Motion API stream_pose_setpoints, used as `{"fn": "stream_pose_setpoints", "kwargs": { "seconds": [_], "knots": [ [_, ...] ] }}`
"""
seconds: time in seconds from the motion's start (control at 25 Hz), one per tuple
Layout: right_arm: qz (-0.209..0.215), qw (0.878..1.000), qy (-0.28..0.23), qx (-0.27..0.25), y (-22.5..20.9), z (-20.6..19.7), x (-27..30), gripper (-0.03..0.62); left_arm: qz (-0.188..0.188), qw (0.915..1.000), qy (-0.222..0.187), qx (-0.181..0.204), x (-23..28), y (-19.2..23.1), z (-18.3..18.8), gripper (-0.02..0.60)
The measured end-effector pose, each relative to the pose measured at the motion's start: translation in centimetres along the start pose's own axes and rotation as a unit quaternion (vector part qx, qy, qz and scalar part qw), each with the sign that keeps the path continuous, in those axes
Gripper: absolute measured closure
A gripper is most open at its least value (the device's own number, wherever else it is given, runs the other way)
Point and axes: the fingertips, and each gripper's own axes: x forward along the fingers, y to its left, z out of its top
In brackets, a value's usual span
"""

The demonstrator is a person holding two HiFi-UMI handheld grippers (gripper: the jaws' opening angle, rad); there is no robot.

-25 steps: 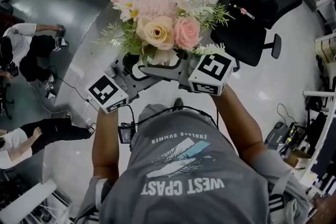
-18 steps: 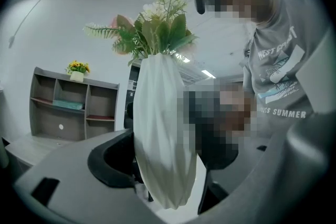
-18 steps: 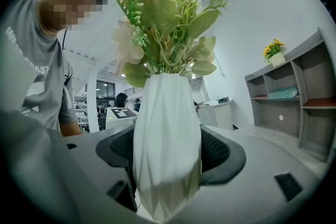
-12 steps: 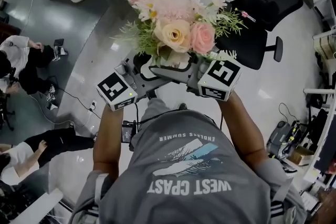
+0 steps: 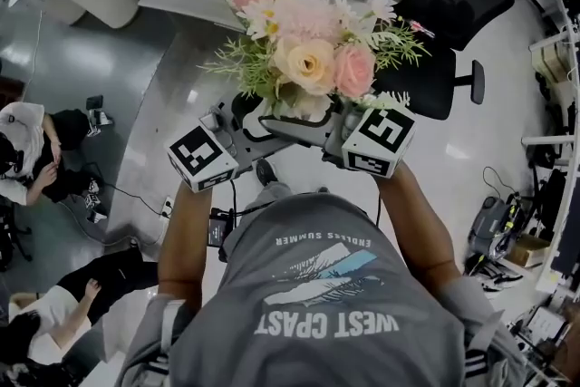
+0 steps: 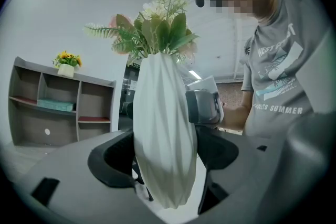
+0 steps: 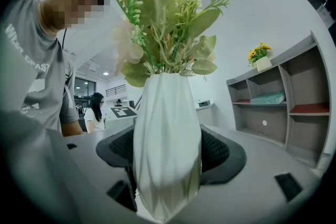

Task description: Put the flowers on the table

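Head view: flowers (image 5: 308,50) stand upright in a white vase (image 6: 163,128), carried in the air between the left gripper (image 5: 237,120) and right gripper (image 5: 333,130). Both sets of fingers (image 7: 223,152) are spread wide and pressed against opposite flanks of the vase. The grey curved surface (image 5: 168,131) lies beyond and toward the left of the frame, nearer the left gripper, so its near edge likely has to be cleared first. A black chair (image 5: 453,4) crowds the upper right, leaving open room on the left.
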Motion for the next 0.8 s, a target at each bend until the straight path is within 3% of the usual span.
{"fn": "stream_pose_setpoints", "kwargs": {
  "seconds": [0.6,0.8],
  "knots": [
    [-0.062,0.998,-0.01,-0.008,-1.7,-0.2,0.6,0.23,-0.062,0.9979,0.0,0.016,0.3,1.3,-0.4,0.215],
    [-0.071,0.997,-0.01,-0.002,-4.6,1.2,5.0,0.23,-0.071,0.9974,0.002,0.012,-1.7,6.2,0.5,0.215]
  ]
}}
